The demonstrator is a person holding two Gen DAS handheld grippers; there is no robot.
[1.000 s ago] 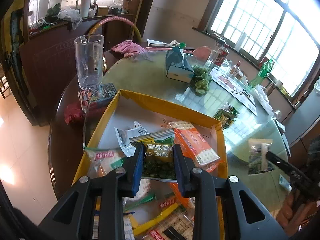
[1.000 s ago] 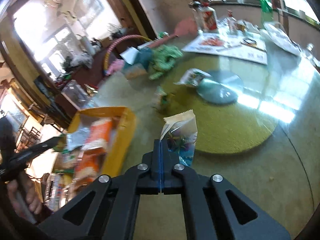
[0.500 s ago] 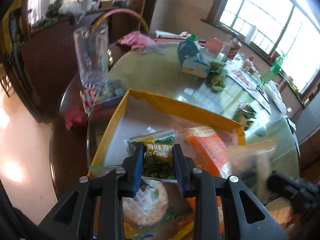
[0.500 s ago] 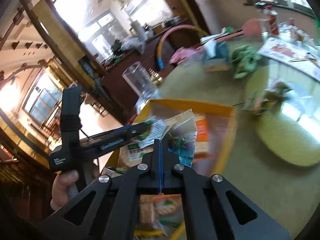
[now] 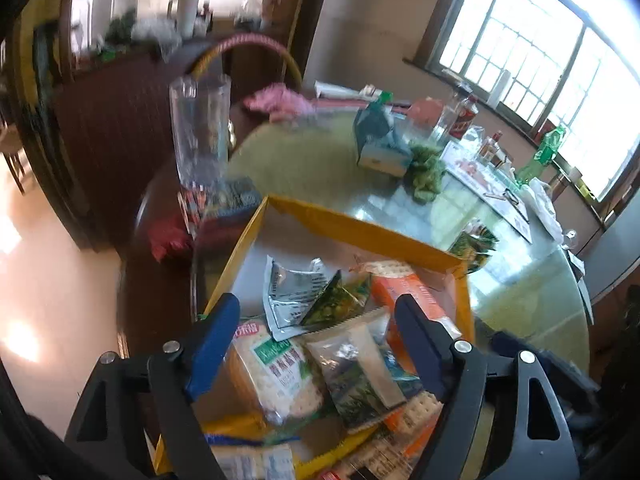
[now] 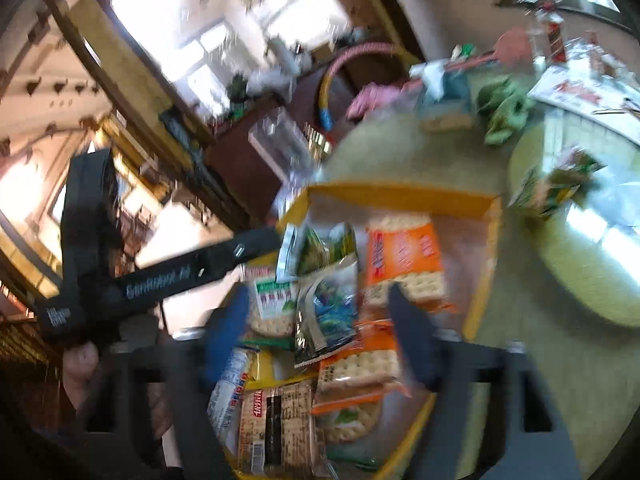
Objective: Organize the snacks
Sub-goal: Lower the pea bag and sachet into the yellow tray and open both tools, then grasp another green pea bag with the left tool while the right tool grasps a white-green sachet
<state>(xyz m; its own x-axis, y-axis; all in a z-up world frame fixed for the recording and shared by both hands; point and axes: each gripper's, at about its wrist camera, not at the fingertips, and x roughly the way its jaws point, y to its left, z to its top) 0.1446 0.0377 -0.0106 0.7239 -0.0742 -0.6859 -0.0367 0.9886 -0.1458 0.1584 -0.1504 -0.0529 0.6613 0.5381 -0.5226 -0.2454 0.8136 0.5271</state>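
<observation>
Now you are hovering both tools over the yellow box [image 5: 352, 226], and that is why the packets are lying loose in it rather than between any pads. Your left gripper [image 5: 316, 344] is standing with its jaws spread wide, having just been opening, and the green pea packet [image 5: 340, 304] is lying free on the pile, leaning on a silver wrapper [image 5: 290, 294]. Your right gripper [image 6: 320, 320] is likewise gaping, its jaws just parted, with the clear-topped snack bag [image 6: 326, 316] resting below them on the cracker packs [image 6: 404, 256], touched by neither pad as far as the blur allows. Both drops are landing in the box because that is where the snacks are being gathered. One more green packet [image 5: 474, 244] is lying outside, just beyond the box's far corner on the glass table [image 5: 532, 292], so in my judgement it is waiting to be collected next.
</observation>
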